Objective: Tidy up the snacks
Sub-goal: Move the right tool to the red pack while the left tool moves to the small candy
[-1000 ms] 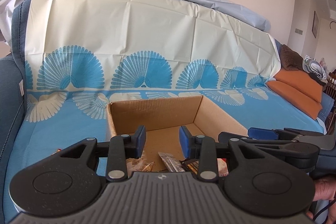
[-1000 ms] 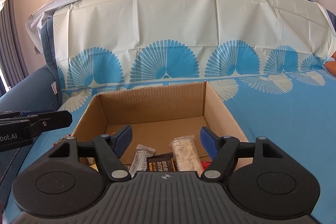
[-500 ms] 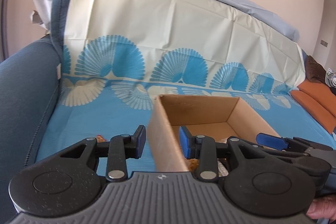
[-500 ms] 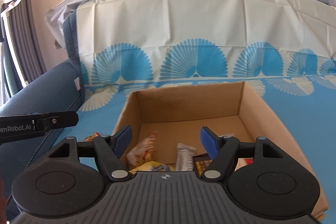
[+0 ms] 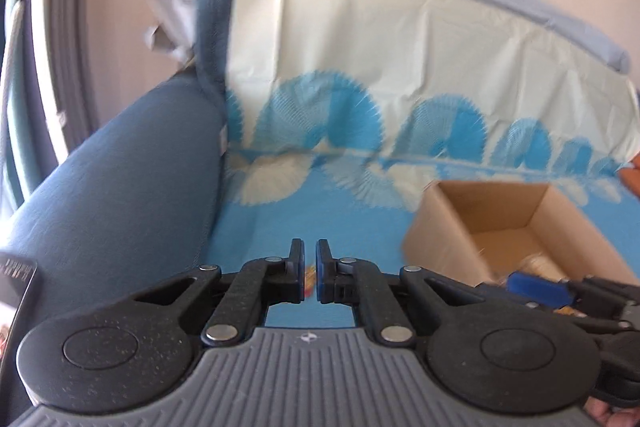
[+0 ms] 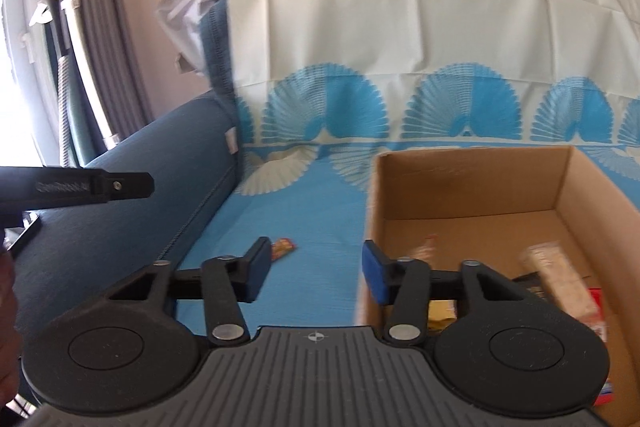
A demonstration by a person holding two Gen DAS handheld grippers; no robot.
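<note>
An open cardboard box [image 6: 472,187] stands on the blue patterned sofa cover and holds several snack packets, among them a pale bar [image 6: 556,275]. It also shows in the left wrist view [image 5: 500,211]. One orange-red snack packet [image 6: 283,247] lies on the cover left of the box. My left gripper [image 5: 309,277] has its jaws almost together with nothing gripped, and the packet [image 5: 309,277] shows beyond the narrow gap. My right gripper [image 6: 316,271] is open and empty, between the packet and the box's left wall.
The dark blue sofa arm [image 6: 120,211] rises at the left, with curtains [image 6: 92,27] beyond it. The sofa back carries a white and blue fan-patterned cover [image 6: 400,67]. The left gripper's finger [image 6: 80,185] reaches in from the left edge of the right wrist view.
Both grippers have swung left, away from the box toward the loose packet. The left jaws have closed from partly open to almost together. The right jaws stay open.
</note>
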